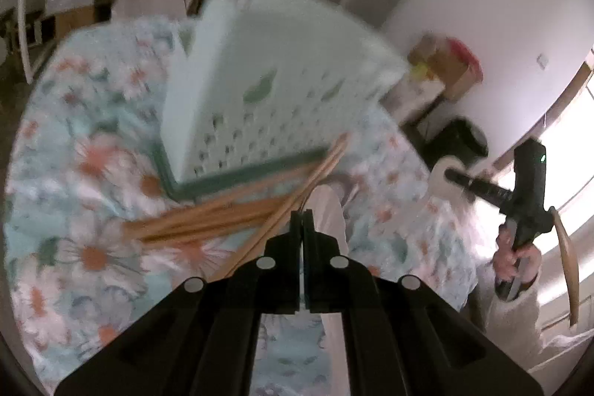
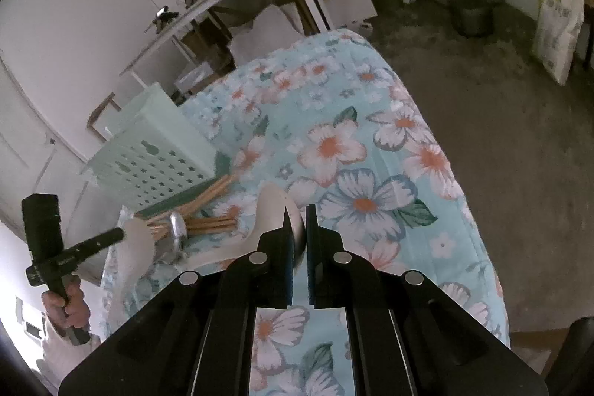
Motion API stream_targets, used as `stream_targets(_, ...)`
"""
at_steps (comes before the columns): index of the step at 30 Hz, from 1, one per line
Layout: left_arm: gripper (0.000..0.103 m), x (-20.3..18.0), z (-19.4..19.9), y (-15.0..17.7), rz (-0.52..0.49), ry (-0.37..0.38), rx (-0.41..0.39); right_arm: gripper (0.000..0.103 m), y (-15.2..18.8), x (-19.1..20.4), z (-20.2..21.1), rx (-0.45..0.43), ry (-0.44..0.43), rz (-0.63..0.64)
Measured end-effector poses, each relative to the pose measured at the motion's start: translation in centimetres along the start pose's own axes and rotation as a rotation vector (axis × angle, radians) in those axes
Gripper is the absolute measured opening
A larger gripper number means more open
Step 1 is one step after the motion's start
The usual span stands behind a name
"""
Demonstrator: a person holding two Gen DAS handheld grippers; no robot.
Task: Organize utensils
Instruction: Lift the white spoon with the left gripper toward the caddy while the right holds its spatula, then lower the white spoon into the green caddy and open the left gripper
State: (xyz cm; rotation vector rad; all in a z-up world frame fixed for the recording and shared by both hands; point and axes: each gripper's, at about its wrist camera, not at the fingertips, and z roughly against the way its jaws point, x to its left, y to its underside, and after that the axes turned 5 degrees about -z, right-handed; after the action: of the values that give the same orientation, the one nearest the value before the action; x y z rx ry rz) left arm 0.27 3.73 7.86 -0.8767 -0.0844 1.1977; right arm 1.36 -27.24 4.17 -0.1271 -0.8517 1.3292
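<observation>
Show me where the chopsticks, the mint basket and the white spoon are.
chopsticks point(image 1: 208, 221), left wrist view, middle of the bundle.
mint basket point(image 2: 156, 158), right wrist view, perforated side wall.
white spoon point(image 2: 273, 206), right wrist view, bowl.

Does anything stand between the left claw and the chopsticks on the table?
Nothing visible does. The shut left claw hangs right at the chopsticks, which lie uncovered on the flowered cloth. The green basket is beyond them.
</observation>
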Motion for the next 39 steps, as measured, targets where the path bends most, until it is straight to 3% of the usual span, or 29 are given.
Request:
stream_targets(6, 0.0, -2.6, 6.7, -3.4, -0.019, 0.027, -0.255, 0.004, -0.6, 0.8, 2.6, -0.067, -0.032, -0.001)
stream_targets(9, 0.001, -4.3, 8.0, -6.9, -0.015, -0.017, -0.429, 0.004, -0.9, 1.4, 3.9, -0.096, -0.07, -0.009)
stream_targets(14, 0.001, -6.6, 6.5, -11.7, -0.04, -0.25, -0.647, 0.004, -1.2, 2.6, 5.3, -0.134, -0.103, 0.005)
stream_targets(17, 0.001, -7.5, 4.1, -14.0, -0.037, -0.36, -0.719, 0.004, -1.3, 3.1, 5.9, -0.147, -0.099, 0.021)
stream_targets(20, 0.001, -8.3, 0.7, -15.4, -0.081, -0.445, -0.729, 0.004, -1.5, 3.3, 6.2, -0.152, -0.088, 0.032)
stream_targets(25, 0.001, -8.1, -4.1, -15.3, -0.138, -0.502, -0.653, 0.004, -1.8, 3.1, 6.4, -0.163, -0.097, 0.034)
stream_targets(28, 0.001, -7.6, -4.8, -13.8, -0.165, -0.504, -0.644, 0.004, -1.9, 3.1, 6.6, -0.171, -0.116, 0.031)
stream_targets(31, 0.001, -6.5, -5.3, -12.6, -0.183, -0.451, -0.615, 0.004, -2.1, 3.3, 6.7, -0.173, -0.127, 0.029)
stream_targets(39, 0.003, -6.4, -4.7, -9.4, -0.289, -0.451, -0.543, 0.004, -4.0, 4.2, 6.5, -0.202, -0.156, -0.007)
